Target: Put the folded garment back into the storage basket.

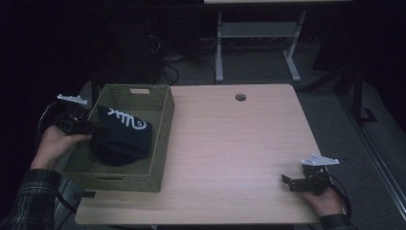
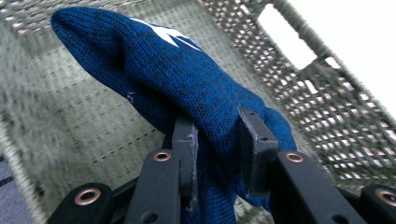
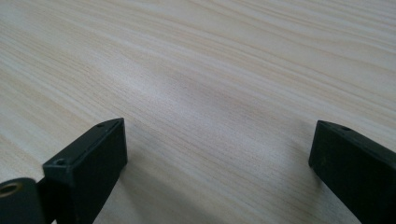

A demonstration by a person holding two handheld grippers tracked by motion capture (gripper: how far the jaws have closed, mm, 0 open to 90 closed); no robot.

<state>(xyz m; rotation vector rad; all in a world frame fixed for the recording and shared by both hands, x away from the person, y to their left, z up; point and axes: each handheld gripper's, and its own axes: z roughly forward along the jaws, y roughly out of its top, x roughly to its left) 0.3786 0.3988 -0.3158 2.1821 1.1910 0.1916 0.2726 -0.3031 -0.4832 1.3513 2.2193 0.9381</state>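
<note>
While my left gripper (image 2: 217, 140) bites into it, the dark blue knitted hat (image 2: 187, 88) hangs inside the woven basket (image 2: 322, 93), its jaws pinched close on a fold of the knit, one on each side of the fabric. From the high view I see the hat (image 1: 122, 136) bulging out from the gripper (image 1: 98, 128) toward the middle of the basket (image 1: 160, 143), its white fishbone-like mark turned up toward the far end. I cannot tell whether the lower part of the hat rests on the basket floor or is lifted just clear of it.

My left hand (image 1: 57, 143) sits at the basket's left wall, palm wrapped round the gripper body, the forearm in a plaid sleeve (image 1: 33, 196) rising from the bottom left corner. The gripper points rightward across the rim into the basket, with its grey plate on top.

That basket stands on the left part of the light wooden table (image 1: 230, 139), its right side toward open tabletop.

Well apart, at the table's near right corner, my right hand (image 1: 325, 199) cradles the right gripper (image 1: 287, 182) low over the wood, pointing left. Its jaws stand wide, with bare table (image 3: 210, 84) between them and nothing held.
</note>
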